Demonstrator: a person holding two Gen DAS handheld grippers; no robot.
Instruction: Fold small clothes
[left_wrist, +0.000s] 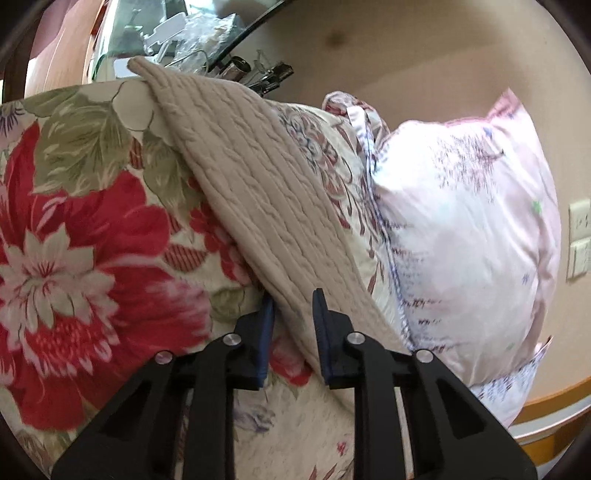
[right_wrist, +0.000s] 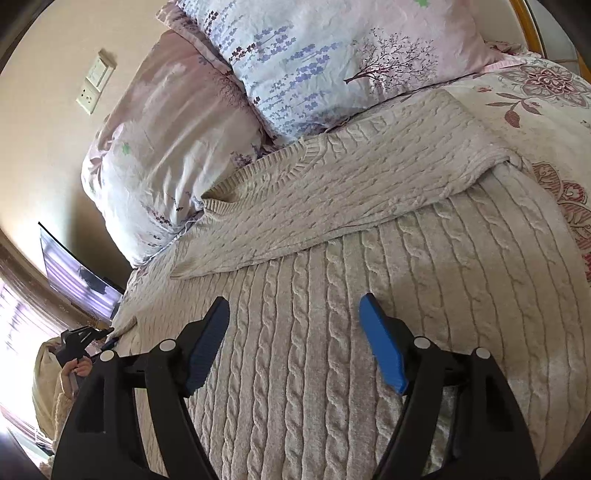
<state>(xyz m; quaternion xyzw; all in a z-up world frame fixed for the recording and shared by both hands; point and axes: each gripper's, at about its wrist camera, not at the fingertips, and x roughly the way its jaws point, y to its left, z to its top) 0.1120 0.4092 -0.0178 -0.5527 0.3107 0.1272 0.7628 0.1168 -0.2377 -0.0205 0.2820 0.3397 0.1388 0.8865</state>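
A floral bedspread (left_wrist: 74, 240) covers the bed, 2 pillows (right_wrist: 314, 62) at its far end. A beige cable-knit sweater (right_wrist: 332, 295) lies flat in the right wrist view, 1 sleeve (right_wrist: 351, 184) folded across it. The right gripper (right_wrist: 291, 339) hovers above it, fingers spread – nothing between. The left gripper (left_wrist: 293, 325) pinches the sweater's lifted edge.

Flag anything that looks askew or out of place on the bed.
One sleeve is already folded across the beige cable-knit sweater, slanted rather than square to the body. Nothing looks spilled or damaged.
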